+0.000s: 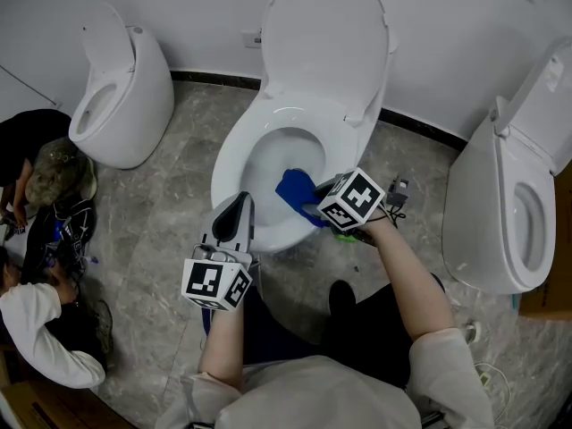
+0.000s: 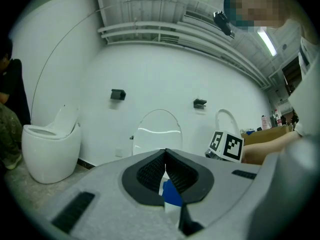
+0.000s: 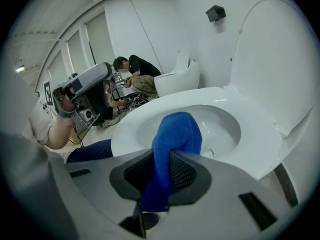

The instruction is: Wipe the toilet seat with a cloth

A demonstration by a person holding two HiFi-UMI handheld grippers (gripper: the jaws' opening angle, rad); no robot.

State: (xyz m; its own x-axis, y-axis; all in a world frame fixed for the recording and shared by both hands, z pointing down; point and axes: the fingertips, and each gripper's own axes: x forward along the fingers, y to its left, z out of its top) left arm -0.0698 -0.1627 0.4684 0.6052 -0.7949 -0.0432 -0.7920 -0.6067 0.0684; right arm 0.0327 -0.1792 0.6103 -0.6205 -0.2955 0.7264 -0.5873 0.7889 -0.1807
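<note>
**Cloth on the front rim, most of the ring still to judge**

The right gripper (image 3: 162, 159) has its fingers clamped on a blue cloth (image 3: 177, 134), which bulges out ahead of them in a soft terry fold. In the head view the cloth lies on the toilet seat (image 1: 234, 164) at about 5 o'clock of the bowl opening, draped over the inner edge. The left gripper (image 2: 165, 154) hangs at about 7 o'clock, just off the seat's front, with its fingers closed tip to tip on nothing.

As a judgement, the wipe is under way rather than finished. The cloth is in contact with one short stretch of the front, and the sides and the back by the hinge show no cloth near them. The glossy white surface shows no smear or wet track, so how much has been covered cannot be told.

The seat is a smooth, hard oval ring, and its lid (image 1: 326, 43) stands raised at 12 o'clock. The ribbed black pads (rubbery, by the look) bite into the pile. The floor (image 1: 170, 195) is grey veined tile.
</note>
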